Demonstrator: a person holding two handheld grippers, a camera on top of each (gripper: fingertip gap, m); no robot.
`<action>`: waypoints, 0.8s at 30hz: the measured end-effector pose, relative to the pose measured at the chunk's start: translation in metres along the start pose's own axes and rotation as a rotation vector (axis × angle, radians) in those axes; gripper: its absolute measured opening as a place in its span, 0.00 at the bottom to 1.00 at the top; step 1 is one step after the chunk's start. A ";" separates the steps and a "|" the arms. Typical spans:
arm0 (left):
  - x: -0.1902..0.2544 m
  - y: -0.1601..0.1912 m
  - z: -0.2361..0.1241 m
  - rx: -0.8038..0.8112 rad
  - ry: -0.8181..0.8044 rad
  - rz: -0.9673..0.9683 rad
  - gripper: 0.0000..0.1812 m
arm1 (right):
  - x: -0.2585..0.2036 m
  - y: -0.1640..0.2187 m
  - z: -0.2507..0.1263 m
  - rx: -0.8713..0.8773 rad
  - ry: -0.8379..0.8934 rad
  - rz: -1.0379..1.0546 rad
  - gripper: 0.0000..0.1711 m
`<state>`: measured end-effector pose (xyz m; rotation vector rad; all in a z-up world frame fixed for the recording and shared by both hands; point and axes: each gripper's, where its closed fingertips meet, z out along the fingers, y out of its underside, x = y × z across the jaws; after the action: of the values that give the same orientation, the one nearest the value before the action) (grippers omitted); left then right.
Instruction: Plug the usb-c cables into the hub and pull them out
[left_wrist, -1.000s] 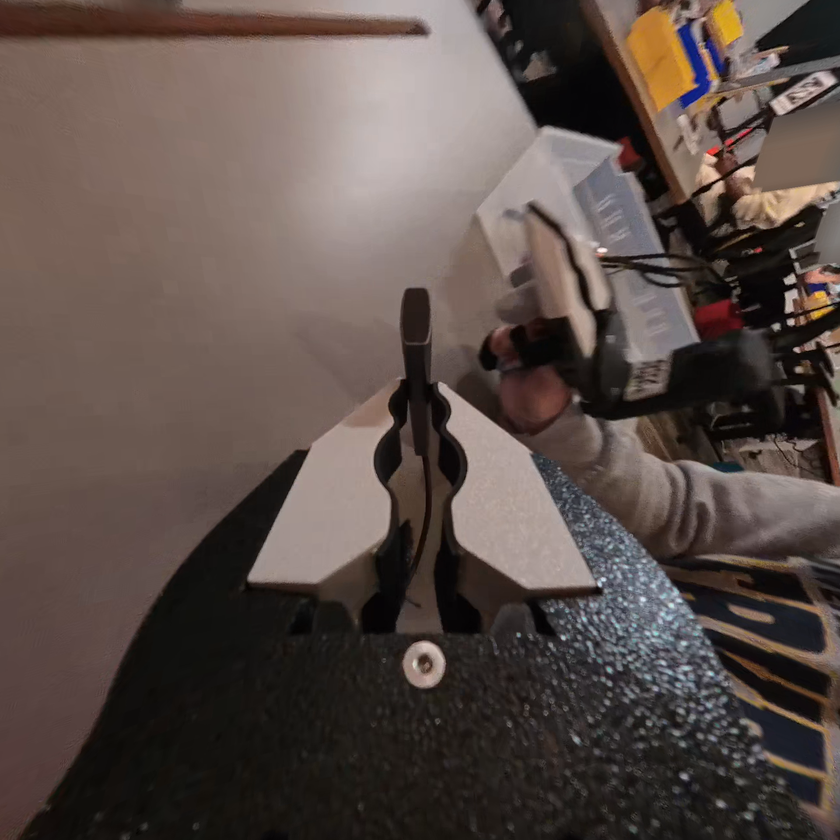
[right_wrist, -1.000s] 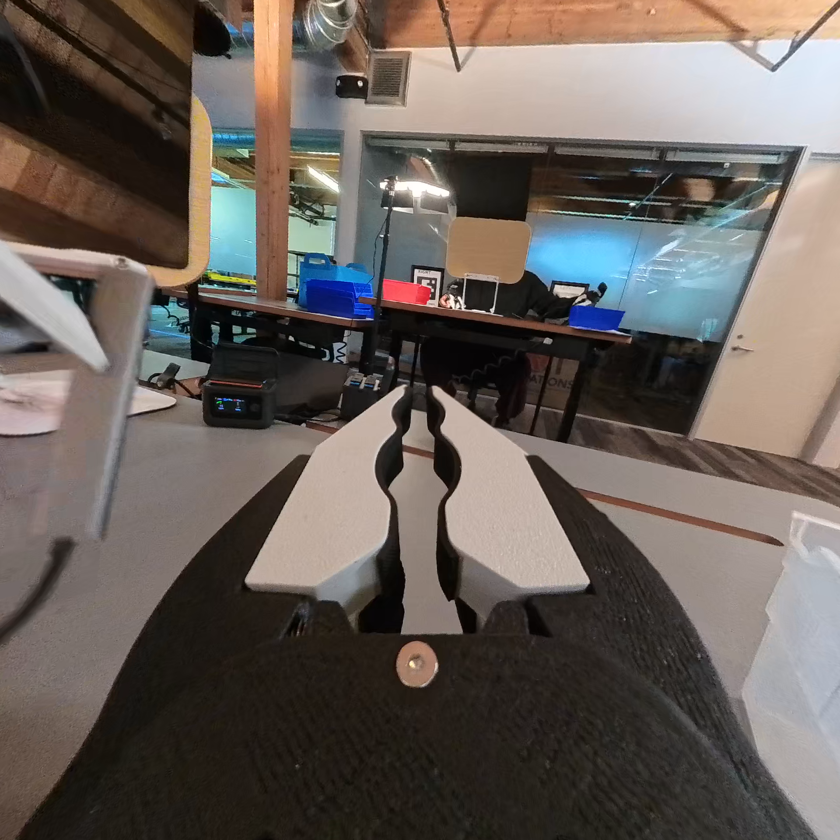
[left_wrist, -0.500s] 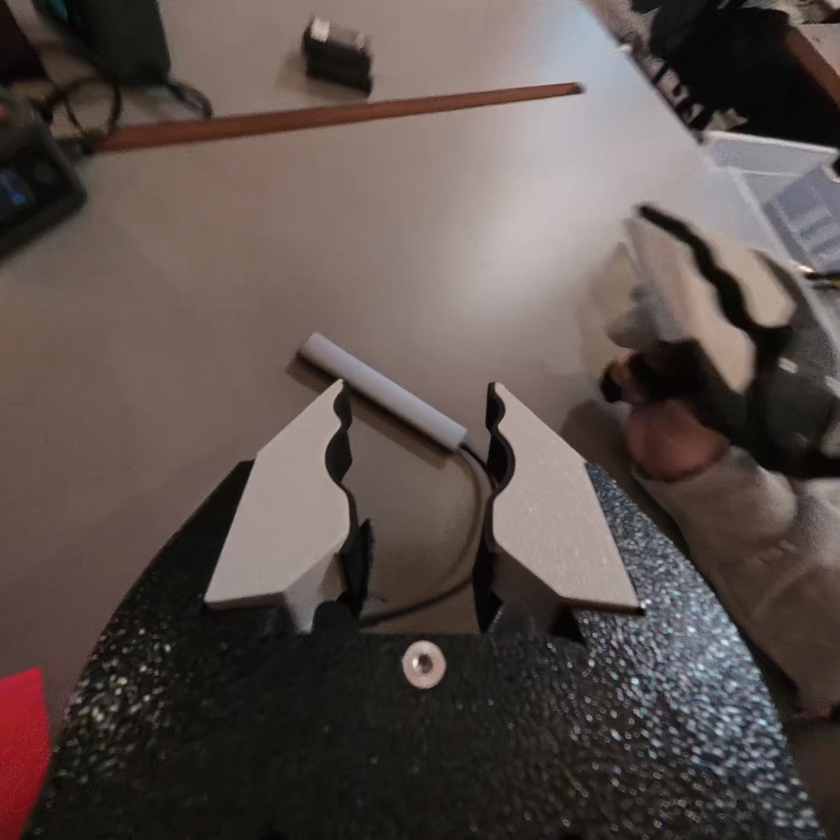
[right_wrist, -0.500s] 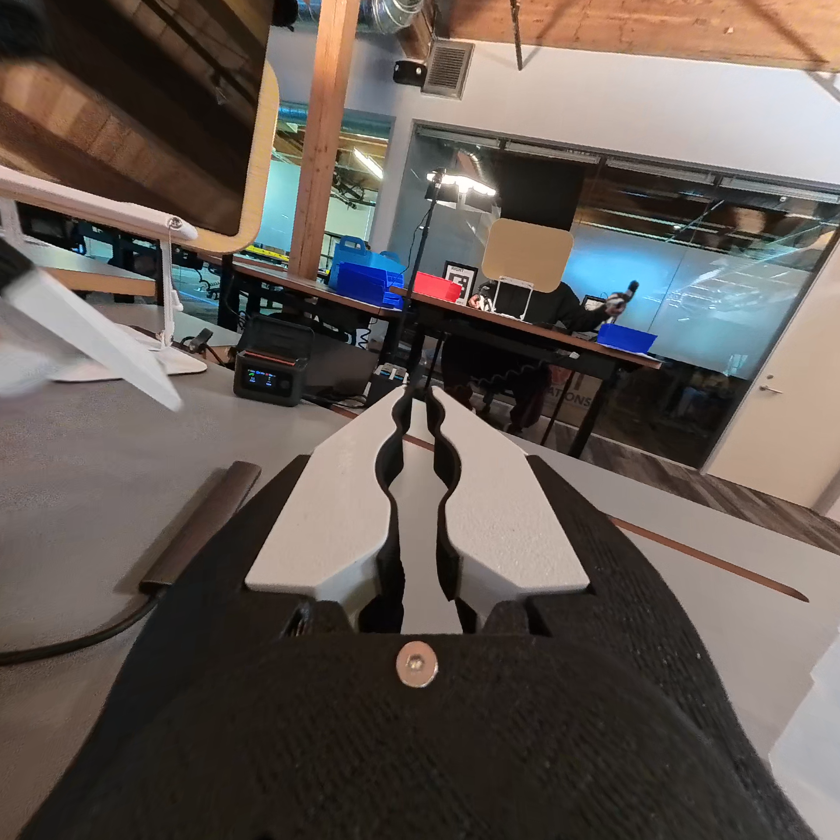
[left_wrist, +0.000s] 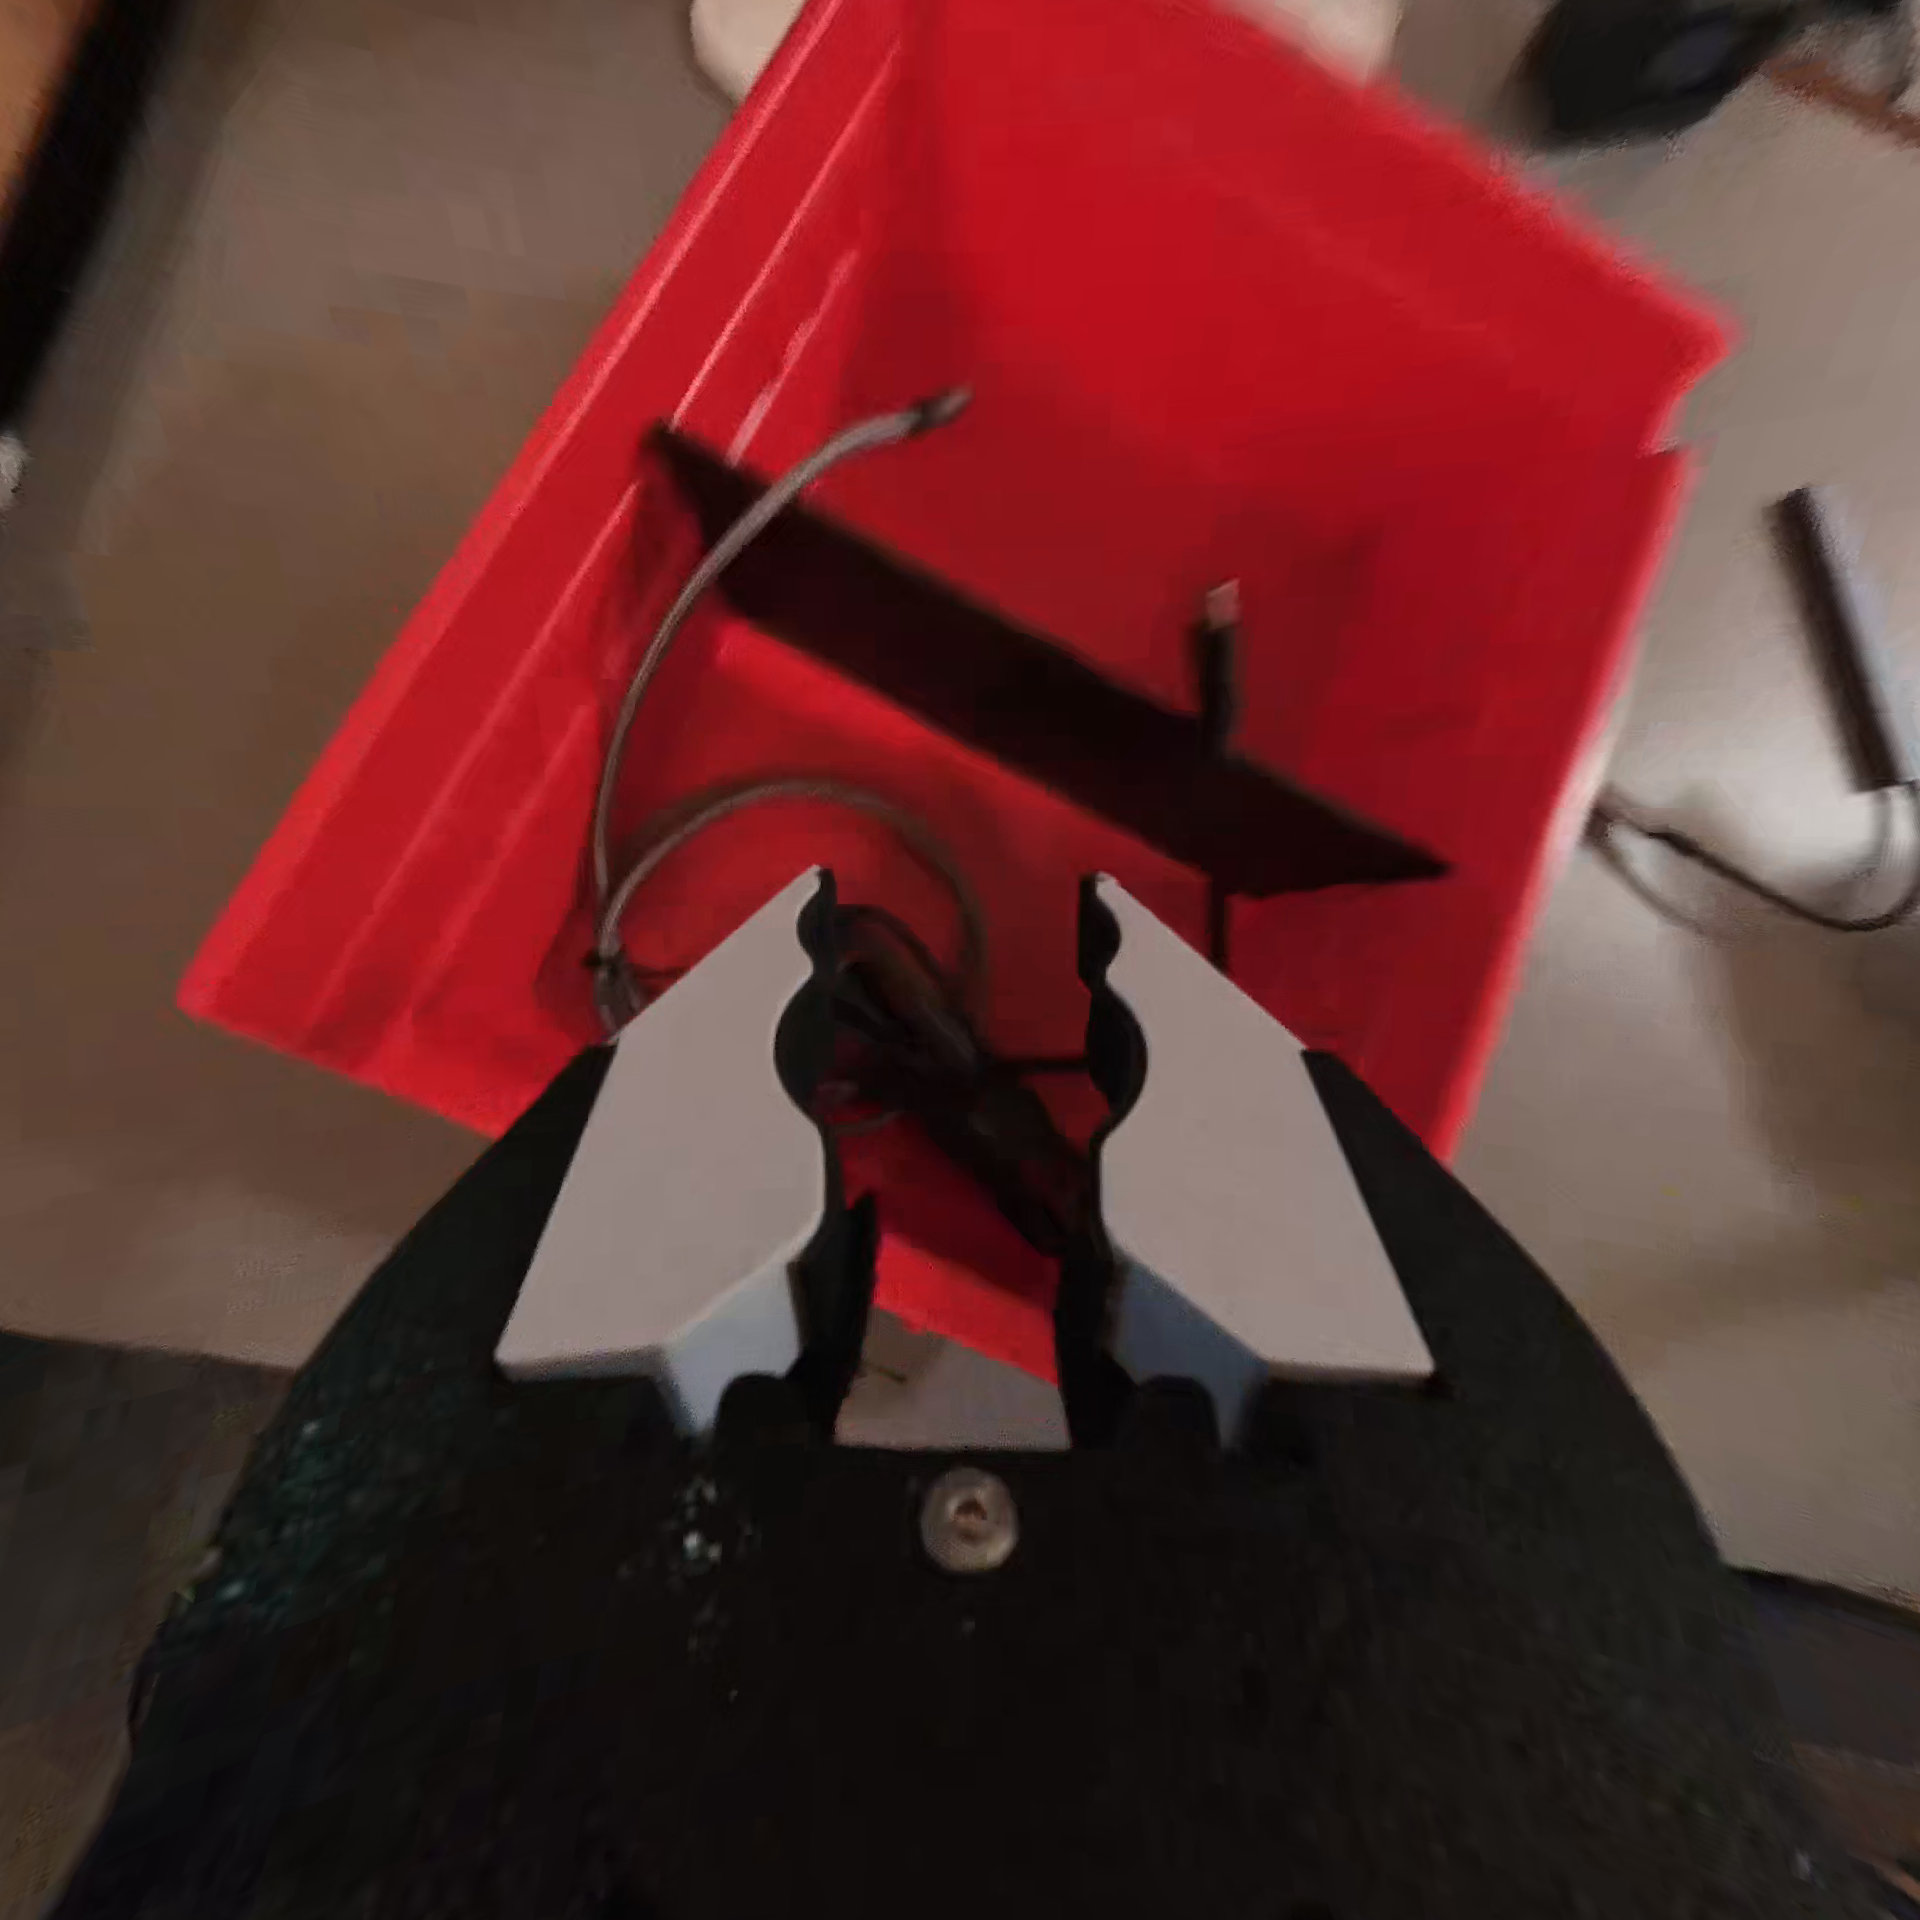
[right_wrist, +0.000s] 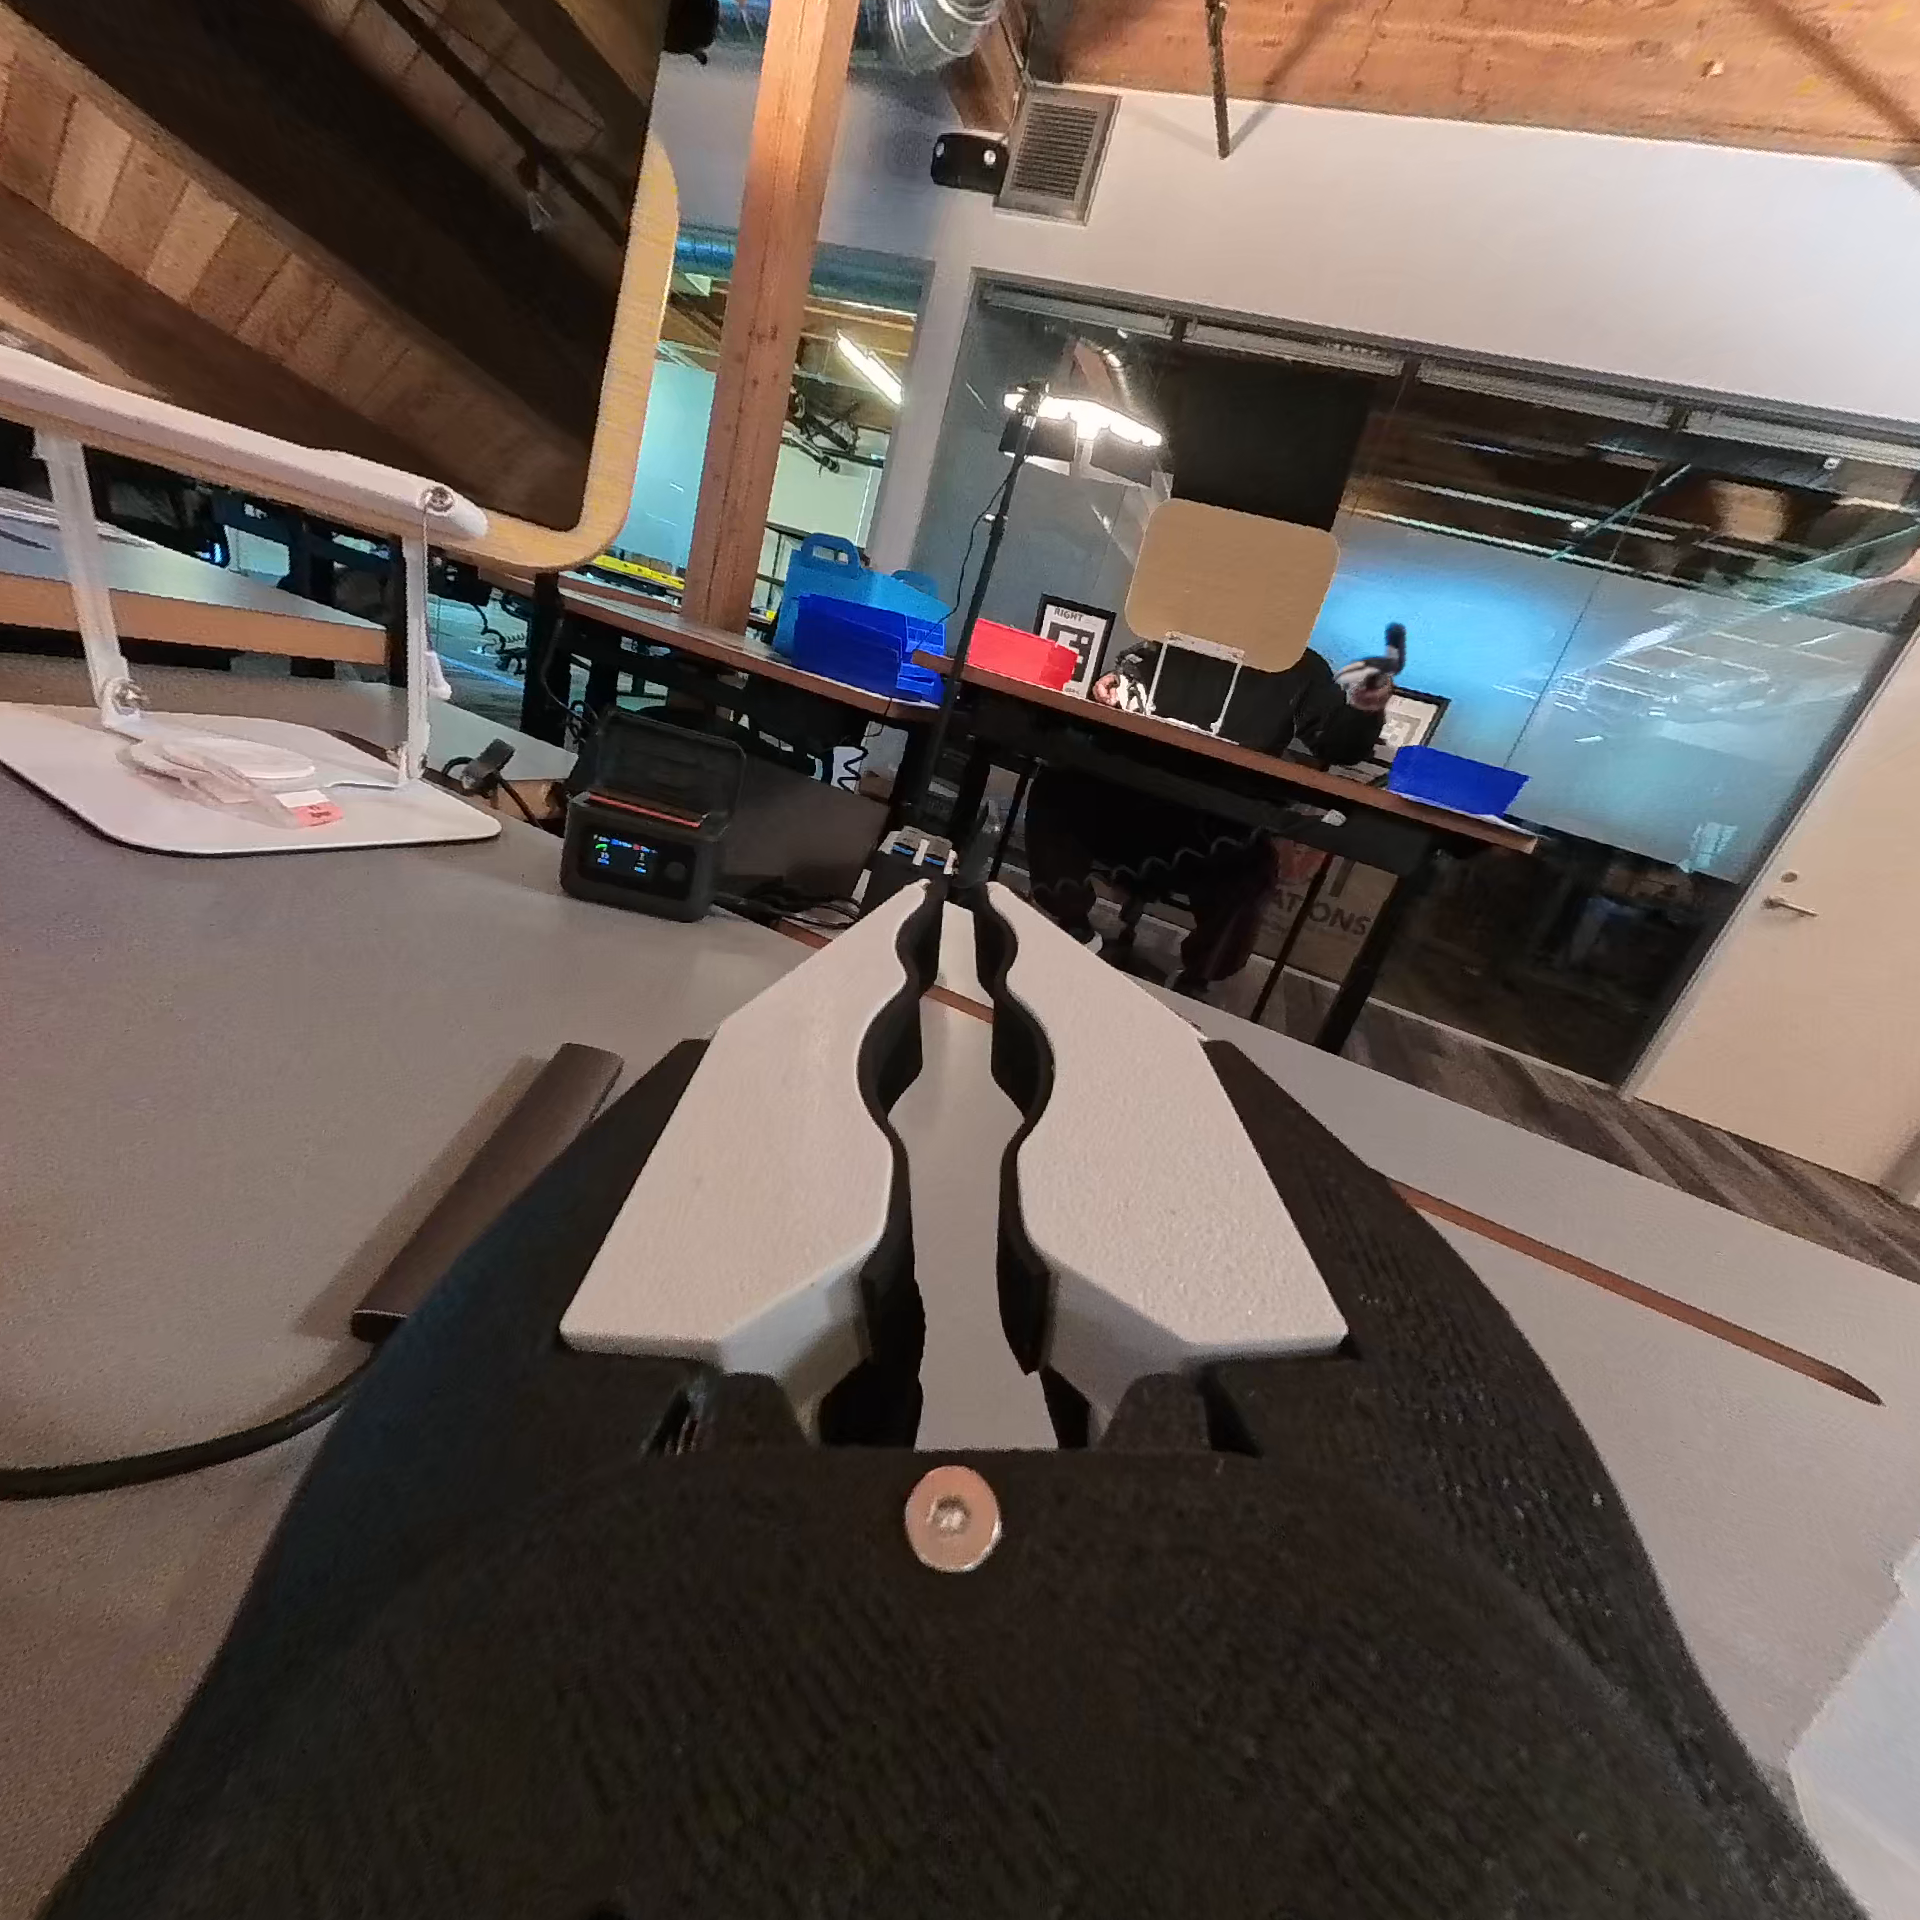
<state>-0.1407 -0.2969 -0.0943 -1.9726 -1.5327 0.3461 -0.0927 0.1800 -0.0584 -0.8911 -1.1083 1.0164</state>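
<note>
Two cables (left_wrist: 727, 644) lie coiled in the red bin (left_wrist: 1247, 312), directly under the left gripper (left_wrist: 951, 894), its jaws wide and empty, while the right gripper (right_wrist: 961, 899), nearly closed on nothing, sits by the hub (right_wrist: 488, 1174) mid-desk.
</note>
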 end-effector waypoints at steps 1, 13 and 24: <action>-0.009 0.010 0.009 -0.042 0.000 -0.026 0.23 | 0.000 0.000 0.000 0.000 -0.001 0.002 0.03; -0.011 0.048 0.047 -0.214 0.074 -0.050 0.06 | -0.003 0.004 0.001 -0.016 -0.020 0.018 0.03; -0.009 0.048 0.044 -0.226 0.031 0.057 0.04 | -0.005 0.005 0.002 -0.022 -0.034 0.029 0.03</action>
<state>-0.1301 -0.2995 -0.1587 -2.1875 -1.5549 0.1703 -0.0961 0.1769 -0.0637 -0.9125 -1.1402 1.0483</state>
